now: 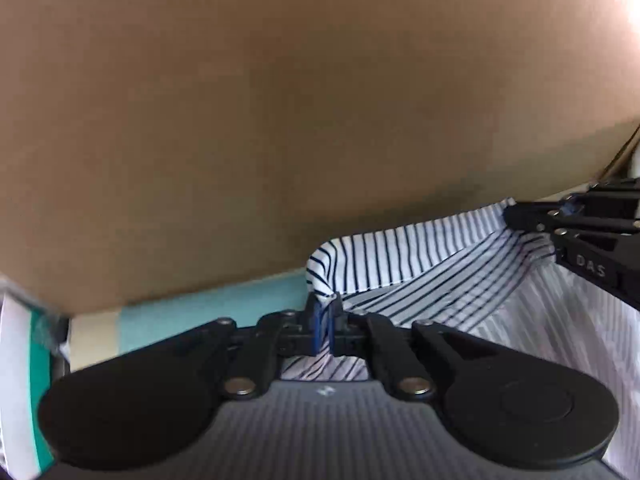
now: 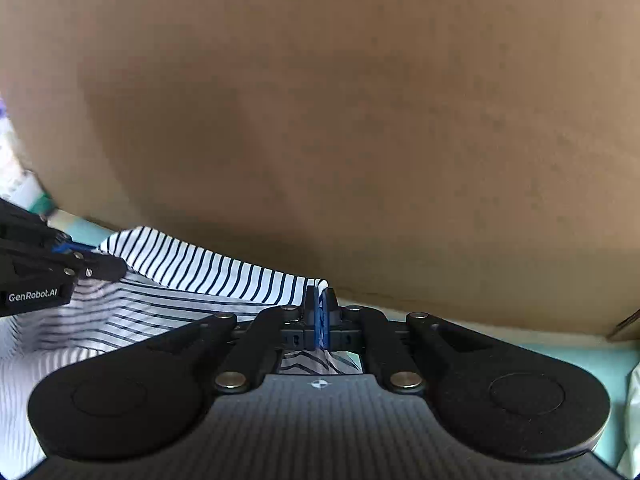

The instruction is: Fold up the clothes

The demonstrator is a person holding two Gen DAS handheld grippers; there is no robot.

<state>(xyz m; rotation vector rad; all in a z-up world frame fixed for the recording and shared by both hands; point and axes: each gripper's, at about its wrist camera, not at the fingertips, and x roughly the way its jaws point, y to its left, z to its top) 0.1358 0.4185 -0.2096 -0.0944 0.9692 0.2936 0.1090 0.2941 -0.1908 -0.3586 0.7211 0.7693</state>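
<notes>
A white garment with dark navy stripes [image 1: 404, 256] hangs stretched between my two grippers. My left gripper [image 1: 323, 312] is shut on its left top corner. My right gripper [image 2: 321, 304] is shut on the other top corner of the striped garment [image 2: 208, 272]. The right gripper also shows at the right edge of the left wrist view [image 1: 516, 214], and the left gripper shows at the left edge of the right wrist view [image 2: 108, 268]. The garment's lower part droops below the grippers and is mostly hidden.
A large brown surface [image 1: 280, 100] fills the view ahead of both grippers, very close. A pale turquoise surface [image 1: 208, 312] lies below it. White and green items [image 1: 24, 380] sit at the far left. A white cloth [image 2: 632, 412] shows at the right edge.
</notes>
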